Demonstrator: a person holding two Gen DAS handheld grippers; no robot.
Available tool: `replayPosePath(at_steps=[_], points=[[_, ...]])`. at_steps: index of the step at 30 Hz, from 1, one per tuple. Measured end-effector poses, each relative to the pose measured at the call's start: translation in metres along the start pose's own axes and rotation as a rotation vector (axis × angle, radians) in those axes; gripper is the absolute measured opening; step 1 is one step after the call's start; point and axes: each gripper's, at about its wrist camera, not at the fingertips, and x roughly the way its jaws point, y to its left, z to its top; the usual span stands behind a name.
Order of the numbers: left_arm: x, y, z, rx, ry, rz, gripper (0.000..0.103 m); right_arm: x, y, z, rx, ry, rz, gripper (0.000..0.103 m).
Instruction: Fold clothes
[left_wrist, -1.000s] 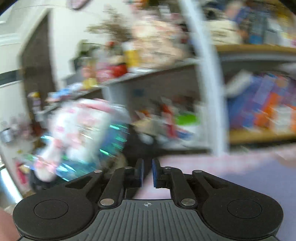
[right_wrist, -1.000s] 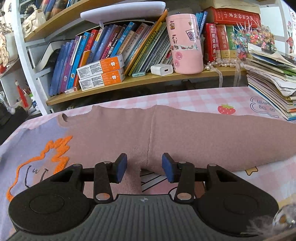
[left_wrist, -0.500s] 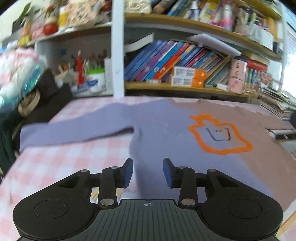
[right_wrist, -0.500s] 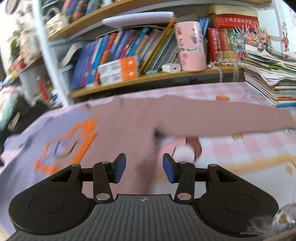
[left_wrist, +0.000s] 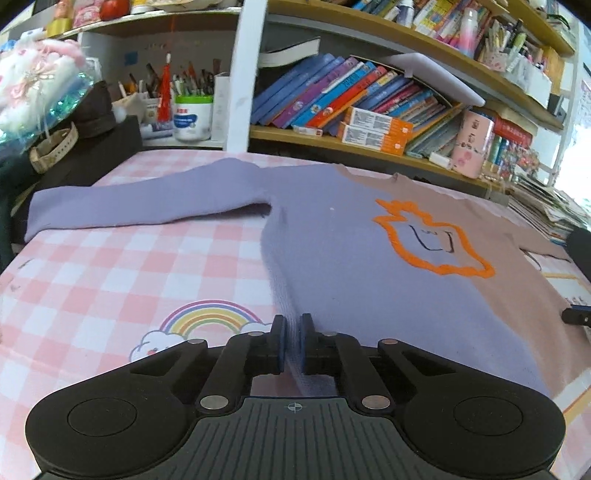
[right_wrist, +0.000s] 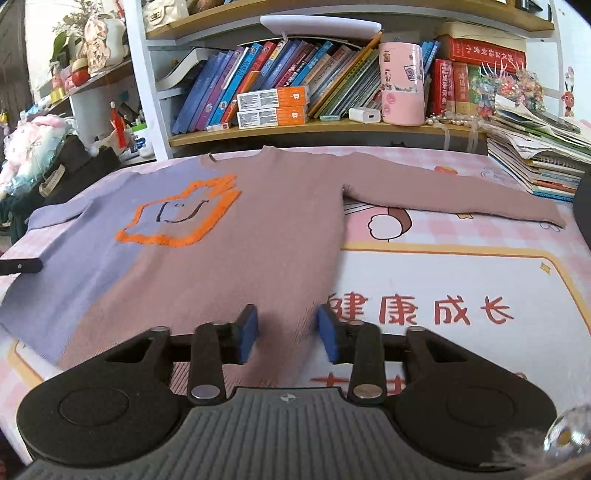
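Your left gripper (left_wrist: 291, 345) pinches the soft, limp sweater (right_wrist: 229, 254) at its hem; your right gripper (right_wrist: 288, 330) stands open astride the hem's other corner.

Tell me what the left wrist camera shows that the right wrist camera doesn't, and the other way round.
Only the left wrist view shows the left gripper pinching the sweater's purple hem, and a rainbow print on the tablecloth. Only the right wrist view shows the right gripper open over the brown hem, the whole brown sleeve, and red characters. Both show the orange outline design and the bookshelf.
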Motion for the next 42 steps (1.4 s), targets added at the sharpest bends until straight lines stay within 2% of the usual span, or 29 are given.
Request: replayPosePath(at_steps=[2,8,15,22,25,28,30,32,33,35,42], points=[[0.003,-0.001,0.003,-0.005,0.004,-0.014,0.005,-0.001,0.0,0.0,-0.001,-0.002,0.01,0.015],[0.009,-0.016,0.006,0.023,0.009,-0.066,0.005,-0.007,-0.008,-0.001,0.006,-0.029,-0.041,0.012],[0.021,-0.021,0.011,0.027,0.005,-0.076,0.005,-0.006,-0.019,-0.003,0.035,-0.038,-0.075,0.012],[0.026,-0.021,0.017,0.01,-0.001,-0.052,0.006,0.0,-0.016,0.001,0.032,-0.037,-0.102,0.014],[0.015,-0.022,0.011,0.002,0.0,-0.063,0.016,-0.004,-0.017,0.0,0.033,-0.028,-0.1,0.019],[0.01,-0.022,0.004,-0.019,0.003,-0.097,0.02,-0.008,-0.016,-0.003,0.03,-0.021,-0.095,0.025],[0.008,-0.022,0.0,-0.03,0.005,-0.108,0.019,-0.011,-0.014,-0.005,0.025,-0.017,-0.094,0.029],[0.007,-0.022,-0.004,-0.042,0.007,-0.119,0.014,-0.011,-0.014,-0.005,0.024,-0.018,-0.089,0.029],[0.007,-0.021,-0.004,-0.048,0.008,-0.121,0.007,-0.011,-0.014,-0.005,0.023,-0.019,-0.087,0.029],[0.005,-0.02,-0.006,-0.06,0.01,-0.127,0.005,-0.011,-0.013,-0.006,0.021,-0.02,-0.082,0.016],[-0.001,-0.019,-0.008,-0.068,0.017,-0.126,0.005,-0.009,-0.014,-0.006,0.025,-0.024,-0.063,0.013]])
